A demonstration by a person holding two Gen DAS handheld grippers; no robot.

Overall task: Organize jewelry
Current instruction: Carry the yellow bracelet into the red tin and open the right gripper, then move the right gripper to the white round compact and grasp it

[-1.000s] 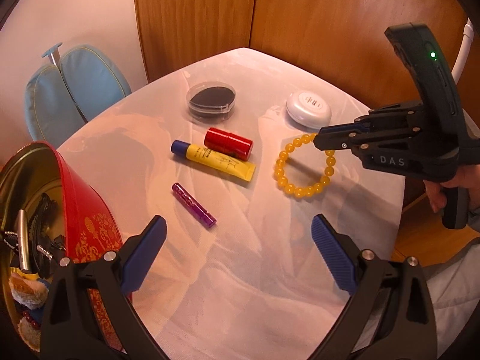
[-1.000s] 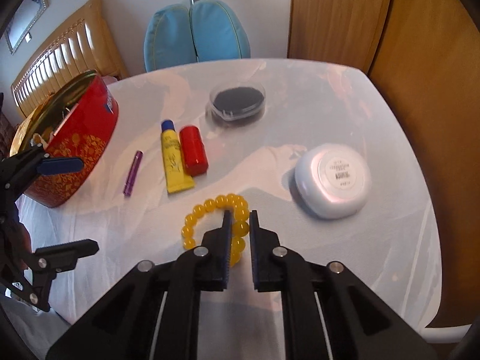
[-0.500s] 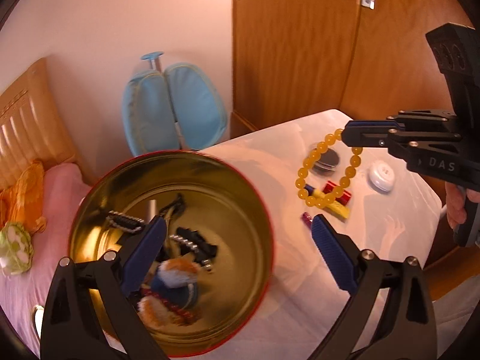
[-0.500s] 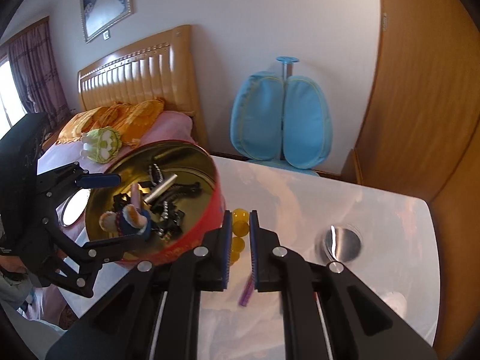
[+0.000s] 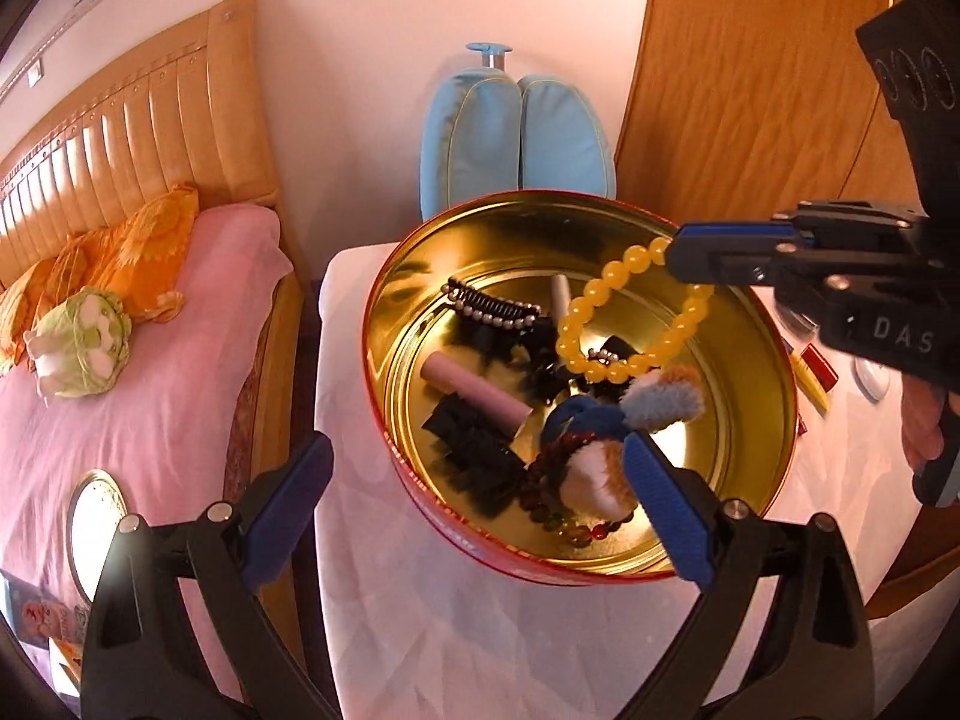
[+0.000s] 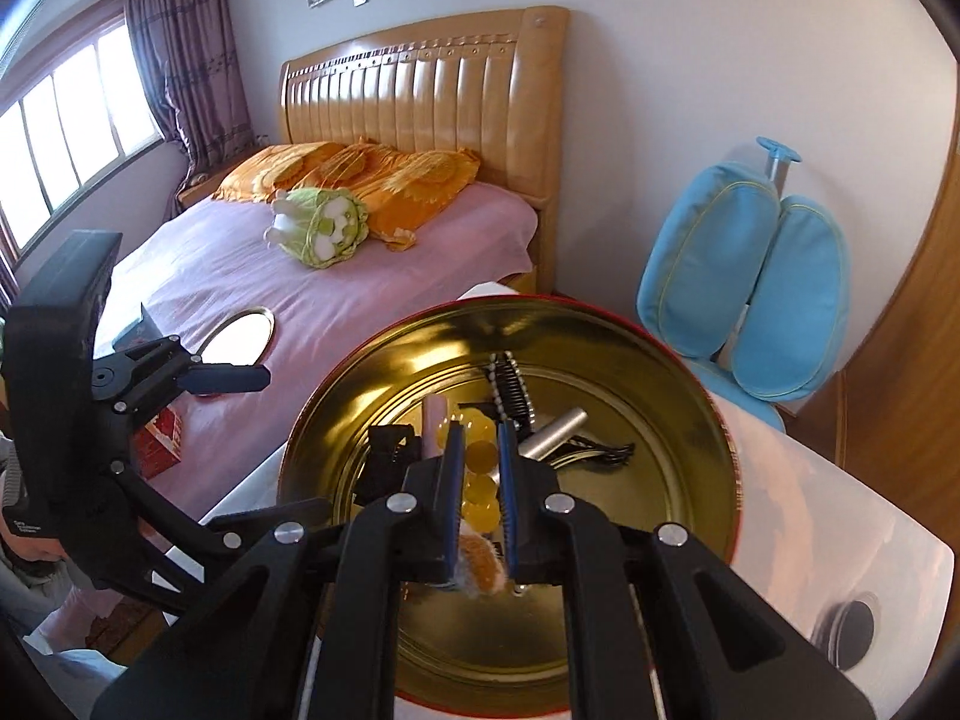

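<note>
Dangling yellow bead bracelet (image 5: 624, 324), glossy, translucent

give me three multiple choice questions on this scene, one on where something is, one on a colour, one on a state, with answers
1. Where is the bead bracelet?
A. flat on the table
B. hanging over the open tin
C. on the bed

2. What colour is the inside of the tin?
A. gold
B. white
C. blue

3. How is the left hand-held gripper?
A. shut on a hair clip
B. shut on the bracelet
C. open, holding nothing

Answers:
1 B, the right hand-held gripper pinches the bracelet at its top and the loop dangles above the things in the tin.
2 A, the tin's floor and inner wall shine gold, with a red outer rim.
3 C, its two blue fingers stand wide apart with nothing between them.
</note>
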